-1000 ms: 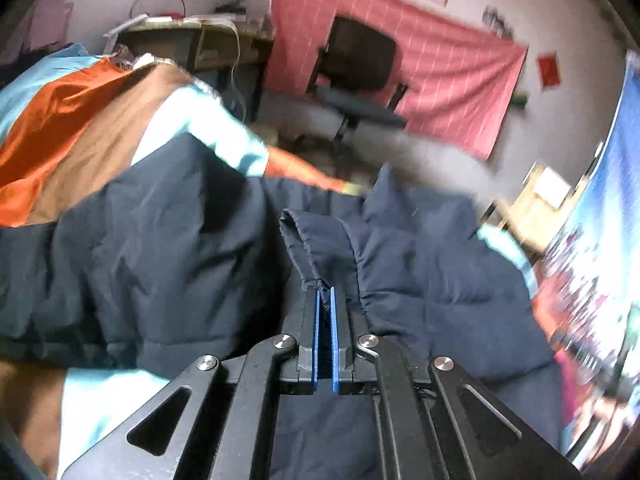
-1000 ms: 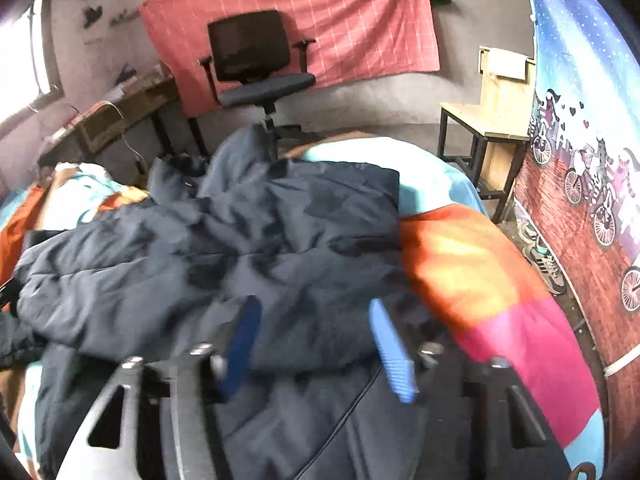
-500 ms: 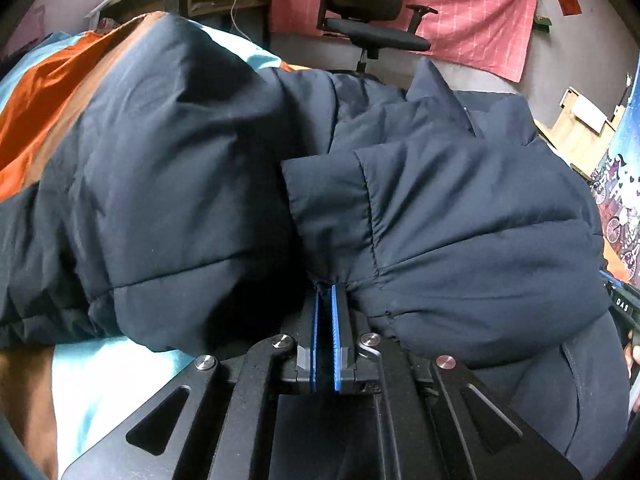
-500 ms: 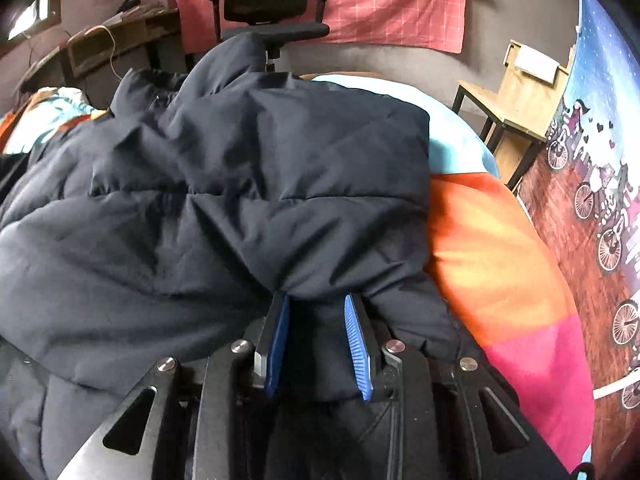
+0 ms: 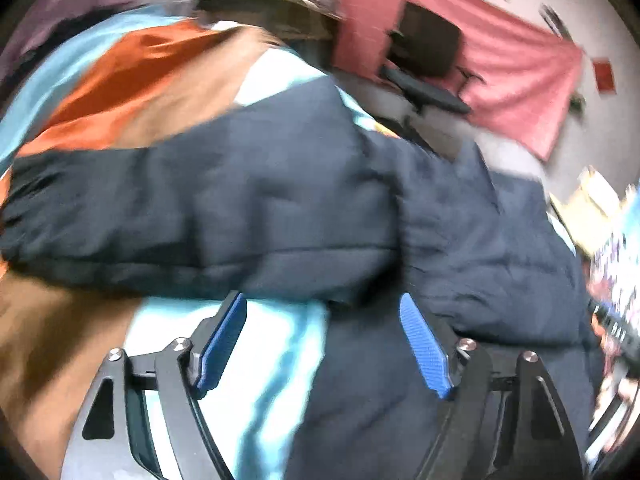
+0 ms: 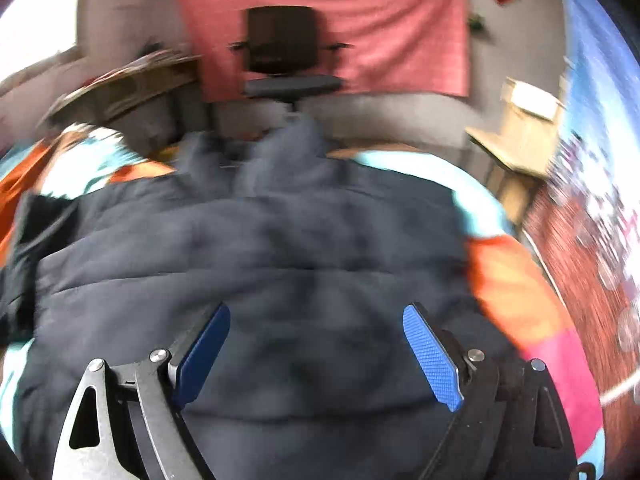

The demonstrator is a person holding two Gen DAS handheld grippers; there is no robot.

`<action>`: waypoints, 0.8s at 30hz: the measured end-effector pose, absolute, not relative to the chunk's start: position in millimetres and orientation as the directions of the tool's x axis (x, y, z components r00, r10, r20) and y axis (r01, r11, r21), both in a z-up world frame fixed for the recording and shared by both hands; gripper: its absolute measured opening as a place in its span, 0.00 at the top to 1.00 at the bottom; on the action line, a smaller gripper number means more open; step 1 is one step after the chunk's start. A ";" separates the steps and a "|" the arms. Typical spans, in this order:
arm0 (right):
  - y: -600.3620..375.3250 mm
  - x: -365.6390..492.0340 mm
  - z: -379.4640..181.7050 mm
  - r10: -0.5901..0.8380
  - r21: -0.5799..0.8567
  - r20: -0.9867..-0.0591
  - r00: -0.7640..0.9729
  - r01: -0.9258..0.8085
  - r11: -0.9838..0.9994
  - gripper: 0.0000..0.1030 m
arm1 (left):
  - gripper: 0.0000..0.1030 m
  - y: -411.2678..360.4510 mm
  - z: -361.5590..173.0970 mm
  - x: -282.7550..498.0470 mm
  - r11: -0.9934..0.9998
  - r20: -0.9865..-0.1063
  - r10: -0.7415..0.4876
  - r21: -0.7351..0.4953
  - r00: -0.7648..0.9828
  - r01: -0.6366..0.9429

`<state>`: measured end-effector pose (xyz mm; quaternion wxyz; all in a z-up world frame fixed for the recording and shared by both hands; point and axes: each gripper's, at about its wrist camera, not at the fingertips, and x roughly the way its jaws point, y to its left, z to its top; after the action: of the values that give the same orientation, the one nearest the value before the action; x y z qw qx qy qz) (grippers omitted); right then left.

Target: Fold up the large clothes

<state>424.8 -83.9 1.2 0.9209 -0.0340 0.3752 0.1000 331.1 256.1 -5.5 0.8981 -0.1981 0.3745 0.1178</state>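
A dark navy puffer jacket lies folded over on a bed with a multicoloured cover; it also fills the right wrist view. My left gripper is open and empty, just in front of the jacket's near folded edge, over a pale blue patch of the cover. My right gripper is open and empty, its blue pads spread wide just above the jacket's near part. Both views are blurred by motion.
A black office chair stands before a red cloth on the far wall. A desk is at the back left, a wooden chair at the right. The orange and pink bed cover shows right of the jacket.
Both grippers were shut on jacket folds half a second ago; both have opened wide and let go. The jacket now lies folded on the bed and both cameras have pulled back.
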 end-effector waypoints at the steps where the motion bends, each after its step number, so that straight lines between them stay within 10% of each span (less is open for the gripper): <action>1: -58.6 420.9 5.4 0.213 0.017 -0.692 0.690 -0.280 0.960 0.14 | 0.28 266.7 -4.1 326.9 0.874 -0.721 0.063 -0.294 0.691 -0.386; 10: 97.3 409.8 -3.8 0.382 -0.008 -0.717 0.583 -0.555 0.832 0.14 | 0.28 387.9 -13.5 266.4 0.618 -0.773 0.210 -0.369 0.598 -0.694; 24: 137.1 428.7 -68.3 0.285 -0.119 -0.725 0.627 -0.521 0.845 0.00 | 0.27 453.7 -34.7 255.6 0.507 -0.769 0.173 -0.466 0.615 -0.725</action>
<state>428.7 137.1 -68.3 0.8875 -0.1609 0.3673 0.2271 255.6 453.7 -34.7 0.8001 -0.4092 0.3371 0.2807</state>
